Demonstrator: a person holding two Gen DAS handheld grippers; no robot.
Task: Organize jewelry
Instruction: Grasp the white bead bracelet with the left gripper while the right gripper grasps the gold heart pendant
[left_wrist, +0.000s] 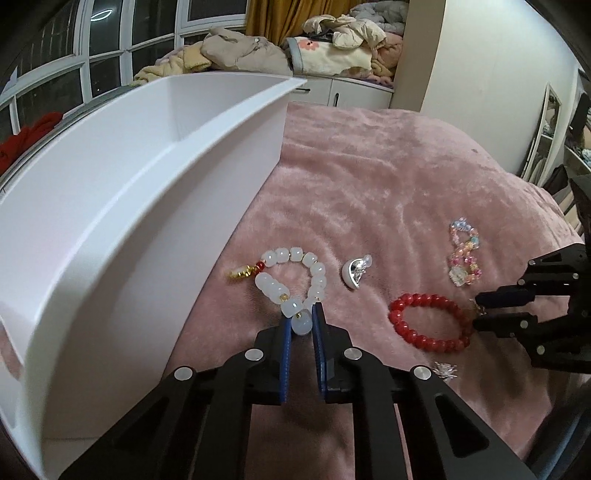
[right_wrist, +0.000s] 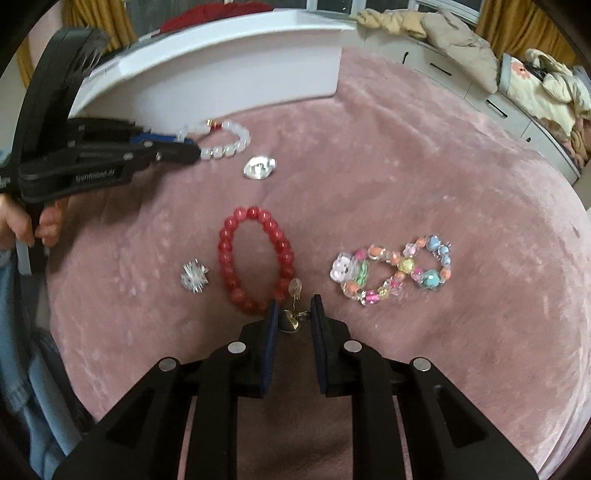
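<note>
Both tongs are working the nearest edge of the jewelry spread on the pink bed cover (right_wrist: 406, 155), probably because each bracelet's near end is the easiest part to pinch without scattering the rest.

The left tongs (left_wrist: 301, 325) are nearly closed and are gripping the big pale bead at the near end of the white bracelet (left_wrist: 295, 280), which is lying just right of the white box (left_wrist: 147, 184). That box is likely where the pieces are going.

The right tongs (right_wrist: 293, 317) are closed down to a narrow gap around the small gold charm (right_wrist: 290, 320) hanging off the red bracelet (right_wrist: 255, 258); whether the pads are truly pressing it, I cannot tell.

Farther out, a silver clip (right_wrist: 259, 168) is resting between the bracelets, a spiky silver brooch (right_wrist: 194, 277) is lying left of the red one, and the multicoloured bracelet (right_wrist: 399, 271) is waiting on the right, untouched.
</note>
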